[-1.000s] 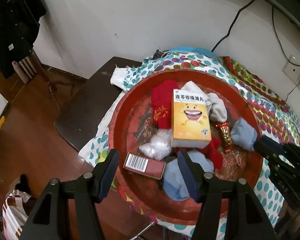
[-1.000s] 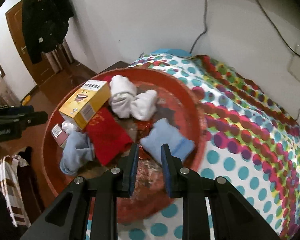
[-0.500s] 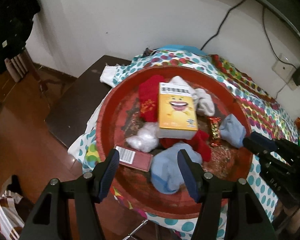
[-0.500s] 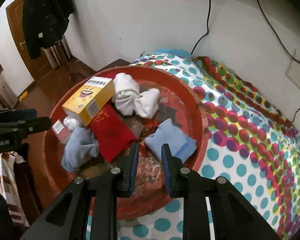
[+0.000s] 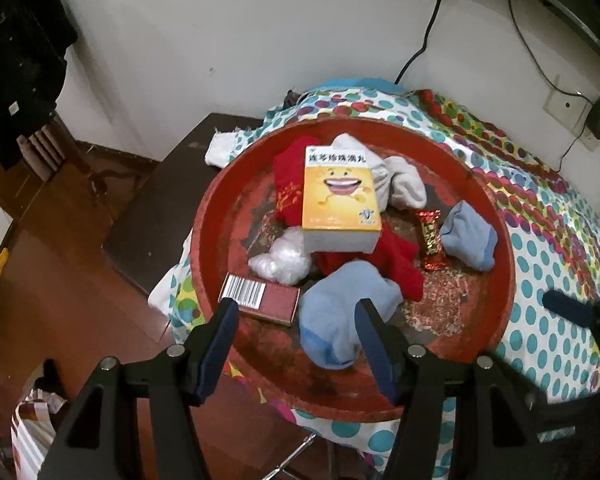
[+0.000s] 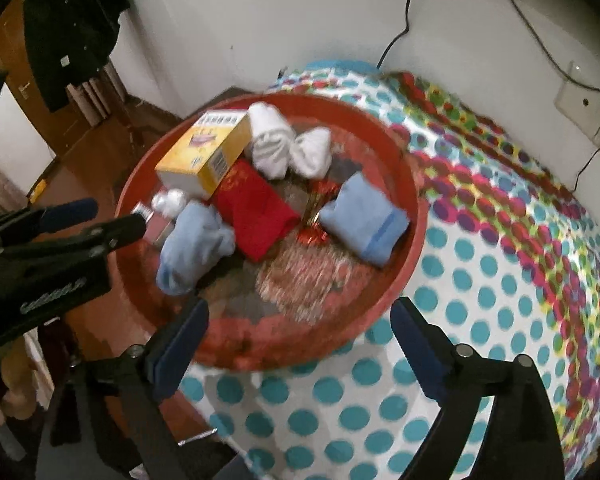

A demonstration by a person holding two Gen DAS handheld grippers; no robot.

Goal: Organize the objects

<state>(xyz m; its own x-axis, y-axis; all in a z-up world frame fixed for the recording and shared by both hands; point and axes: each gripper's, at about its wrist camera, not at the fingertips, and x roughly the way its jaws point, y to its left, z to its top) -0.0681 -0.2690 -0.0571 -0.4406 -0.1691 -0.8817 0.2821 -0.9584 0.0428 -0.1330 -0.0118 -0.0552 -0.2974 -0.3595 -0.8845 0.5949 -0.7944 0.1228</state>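
left gripper [image 5: 296, 340] angled steeply downward, jaws spread wide, dark blue pads facing each other, nothing pressed between them. seen from the right wrist view as a black frame reaching in from the left edge [image 6: 84, 220], fingertips apart. right gripper [image 6: 300, 344] likewise pitched down, jaws opening, far apart now, nothing gripped between the pads. one blue-padded fingertip [image 5: 568, 310] of the right gripper poking in at the right edge of the left wrist view.
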